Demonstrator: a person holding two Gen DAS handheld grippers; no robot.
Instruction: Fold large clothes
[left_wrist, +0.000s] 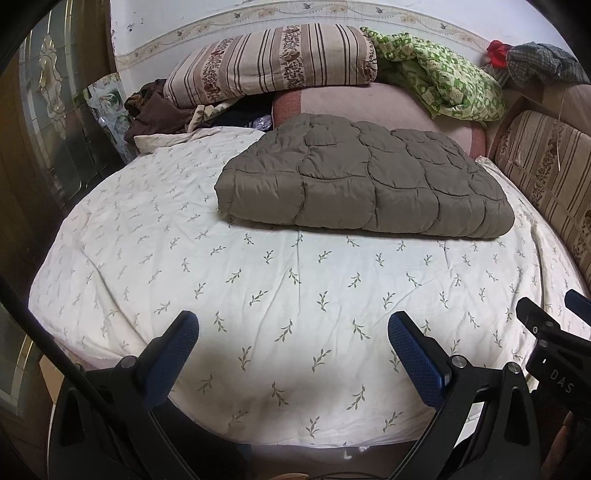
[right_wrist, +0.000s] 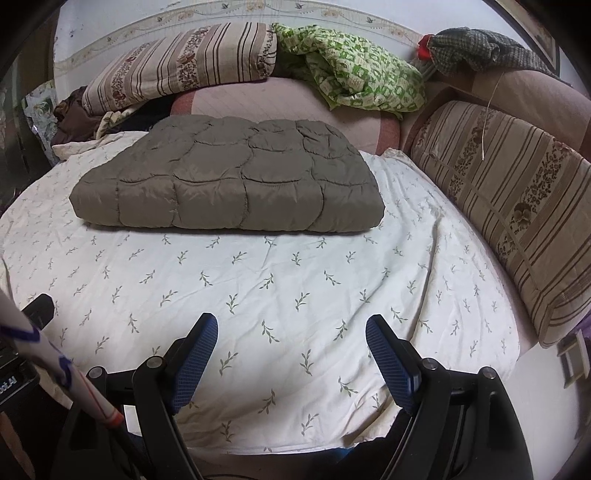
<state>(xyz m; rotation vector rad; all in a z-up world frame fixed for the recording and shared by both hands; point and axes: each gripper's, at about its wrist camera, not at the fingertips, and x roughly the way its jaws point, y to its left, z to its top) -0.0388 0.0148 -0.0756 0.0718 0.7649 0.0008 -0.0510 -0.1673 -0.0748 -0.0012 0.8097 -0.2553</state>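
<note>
A grey-brown quilted padded garment (left_wrist: 365, 181) lies folded into a thick rectangle on the far half of the bed; it also shows in the right wrist view (right_wrist: 229, 184). My left gripper (left_wrist: 293, 328) is open and empty, held over the near edge of the bed, well short of the garment. My right gripper (right_wrist: 291, 328) is open and empty too, over the near edge, and its tip shows at the right of the left wrist view (left_wrist: 546, 325). Neither gripper touches the garment.
The bed has a white sheet with a leaf print (left_wrist: 258, 288). A striped pillow (left_wrist: 273, 62), a green patterned blanket (left_wrist: 443, 77) and dark clothes (left_wrist: 151, 110) are piled at the head. A striped cushion (right_wrist: 517, 206) lines the right side. A glass door (left_wrist: 55, 122) stands on the left.
</note>
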